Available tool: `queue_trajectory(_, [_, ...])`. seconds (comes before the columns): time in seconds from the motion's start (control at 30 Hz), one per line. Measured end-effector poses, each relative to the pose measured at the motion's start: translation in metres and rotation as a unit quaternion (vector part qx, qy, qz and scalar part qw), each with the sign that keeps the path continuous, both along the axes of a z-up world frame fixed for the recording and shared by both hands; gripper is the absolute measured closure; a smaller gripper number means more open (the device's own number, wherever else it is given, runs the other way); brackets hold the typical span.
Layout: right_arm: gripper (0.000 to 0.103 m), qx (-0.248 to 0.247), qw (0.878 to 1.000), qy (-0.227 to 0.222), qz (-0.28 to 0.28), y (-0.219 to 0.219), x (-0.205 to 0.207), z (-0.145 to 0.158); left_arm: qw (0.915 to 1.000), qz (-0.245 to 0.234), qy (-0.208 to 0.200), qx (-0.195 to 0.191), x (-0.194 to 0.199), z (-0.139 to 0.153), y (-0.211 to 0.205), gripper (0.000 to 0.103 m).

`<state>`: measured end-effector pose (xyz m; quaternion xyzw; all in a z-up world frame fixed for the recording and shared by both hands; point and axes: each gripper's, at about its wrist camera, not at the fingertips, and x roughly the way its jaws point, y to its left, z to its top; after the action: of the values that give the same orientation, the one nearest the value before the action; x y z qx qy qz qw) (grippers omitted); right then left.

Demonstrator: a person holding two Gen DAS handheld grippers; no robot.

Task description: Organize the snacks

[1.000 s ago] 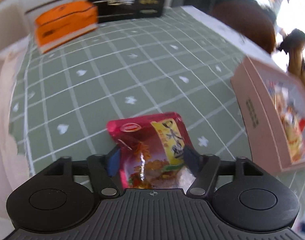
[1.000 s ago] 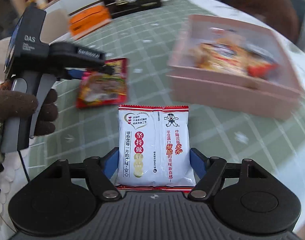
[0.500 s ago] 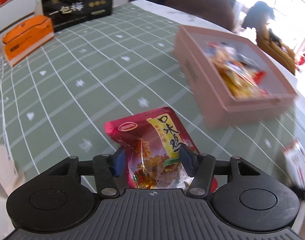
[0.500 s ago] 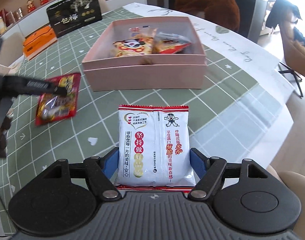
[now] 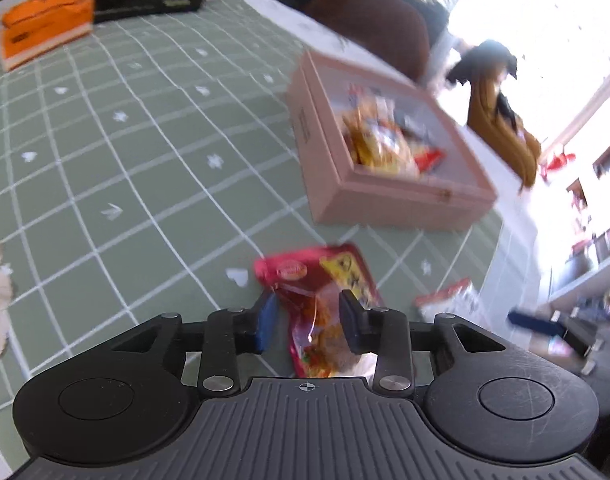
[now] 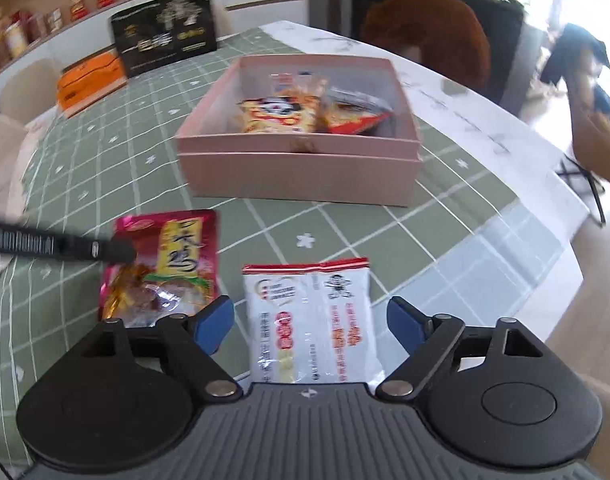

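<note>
A red snack packet (image 5: 321,280) sits crumpled between the fingers of my left gripper (image 5: 307,316); the jaws are closing and both pads press its sides. In the right wrist view the same red snack packet (image 6: 173,256) sits left of a white snack packet (image 6: 313,312), with a left finger (image 6: 65,246) reaching across it. My right gripper (image 6: 309,320) is opening. The white packet lies on the cloth between its blue pads, with a gap on each side. Beyond both packets stands the open pink box (image 6: 297,172), holding several snack packets. The pink box (image 5: 385,208) is ahead and to the right in the left wrist view.
A green checked cloth (image 6: 105,152) covers the table. An orange box (image 6: 91,80) and a black gift box (image 6: 165,36) stand at the far end. A brown chair (image 6: 429,32) is behind the pink box. The table's edge (image 6: 545,216) runs close on the right.
My left gripper narrowed on the red packet and carried it right, nearer the pink box and the white packet. My right gripper's jaws widened and let go of the white packet.
</note>
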<state>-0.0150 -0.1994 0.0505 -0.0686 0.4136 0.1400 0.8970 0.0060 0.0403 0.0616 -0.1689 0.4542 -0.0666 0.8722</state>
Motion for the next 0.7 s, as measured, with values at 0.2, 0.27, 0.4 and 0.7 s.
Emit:
queue_trajectory(0.2, [0.018,-0.028,0.999,-0.024,-0.026,-0.015,-0.014,-0.001,0.9929,-0.080,0.036,-0.080,0.004,0.008,-0.037,0.064])
queue_trajectory(0.27, [0.018,-0.017,0.998,-0.024,-0.055,-0.032,-0.014,0.000,0.9876,-0.093,0.063,-0.110,0.010,-0.005,-0.055,0.064])
queue_trajectory(0.4, [0.018,0.007,0.992,-0.019,-0.128,-0.067,-0.008,0.002,0.9880,-0.086,0.074,-0.104,0.027,-0.023,-0.083,0.064])
queue_trajectory(0.7, [0.036,0.010,0.993,0.014,-0.120,-0.080,-0.009,-0.028,0.9829,-0.134,0.058,-0.112,0.043,-0.046,-0.104,0.057])
